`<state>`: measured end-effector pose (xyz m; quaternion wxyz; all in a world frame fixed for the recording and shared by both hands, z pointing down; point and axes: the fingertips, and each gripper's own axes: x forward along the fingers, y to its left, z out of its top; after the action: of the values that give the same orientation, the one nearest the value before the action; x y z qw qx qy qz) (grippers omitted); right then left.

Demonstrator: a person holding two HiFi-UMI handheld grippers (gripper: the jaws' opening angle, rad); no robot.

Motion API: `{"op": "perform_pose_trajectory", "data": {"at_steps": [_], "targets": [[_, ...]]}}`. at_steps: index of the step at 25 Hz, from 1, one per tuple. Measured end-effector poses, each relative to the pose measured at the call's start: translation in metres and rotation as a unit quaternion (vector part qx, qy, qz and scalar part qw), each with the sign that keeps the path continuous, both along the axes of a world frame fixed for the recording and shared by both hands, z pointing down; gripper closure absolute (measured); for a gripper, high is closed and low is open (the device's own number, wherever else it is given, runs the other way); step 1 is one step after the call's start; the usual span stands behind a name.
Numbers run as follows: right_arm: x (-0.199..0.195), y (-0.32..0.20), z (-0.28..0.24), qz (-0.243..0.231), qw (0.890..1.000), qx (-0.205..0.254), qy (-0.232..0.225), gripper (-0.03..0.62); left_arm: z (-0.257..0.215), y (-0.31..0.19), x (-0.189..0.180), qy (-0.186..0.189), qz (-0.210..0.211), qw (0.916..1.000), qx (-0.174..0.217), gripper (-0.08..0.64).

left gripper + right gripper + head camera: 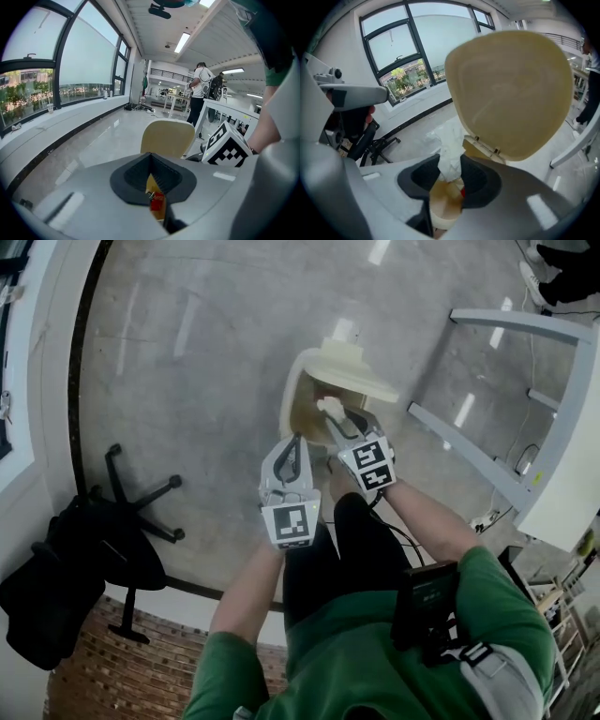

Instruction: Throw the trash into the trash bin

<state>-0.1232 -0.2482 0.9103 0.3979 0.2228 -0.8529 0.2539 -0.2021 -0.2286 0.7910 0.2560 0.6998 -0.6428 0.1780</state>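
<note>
Two tongs are held out over a cream trash bin (292, 399) that stands on the grey floor (187, 352) with its hinged lid (361, 371) raised at the far side. The right tongs (334, 414) are closed on a crumpled white tissue (328, 406), which is pinched between the pads and sticks out beyond the tips. In the head view the tissue is seen right over the bin's open mouth, and in the right gripper view the stained inside of the bin is seen directly below the jaws, with the raised lid filling the upper right. The left tongs (296, 439) are held just beside the right ones, to their left and slightly lower in the head view, and their jaws are pressed together with nothing between them. Through the narrow slot beneath their tips a strip of the cream bin and a small red thing (157, 199) are seen. A green shirt (356, 662) is seen at the bottom of the head view. A black office chair (112, 549) is parked well to the left by the wall, and the white legs of a counter (487, 460) are seen to the right of the bin. A person (200, 91) is seen standing far off in the left gripper view
</note>
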Motion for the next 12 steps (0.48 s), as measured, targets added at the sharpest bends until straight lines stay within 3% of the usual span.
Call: {"op": "perform_pose_trajectory", "data": {"at_steps": [12], "targets": [[-0.014, -0.002, 0.092, 0.016, 0.997, -0.043, 0.055, 0.459, 0.041, 0.006, -0.012, 0.022, -0.01, 0.9996, -0.012, 0.554]]}}
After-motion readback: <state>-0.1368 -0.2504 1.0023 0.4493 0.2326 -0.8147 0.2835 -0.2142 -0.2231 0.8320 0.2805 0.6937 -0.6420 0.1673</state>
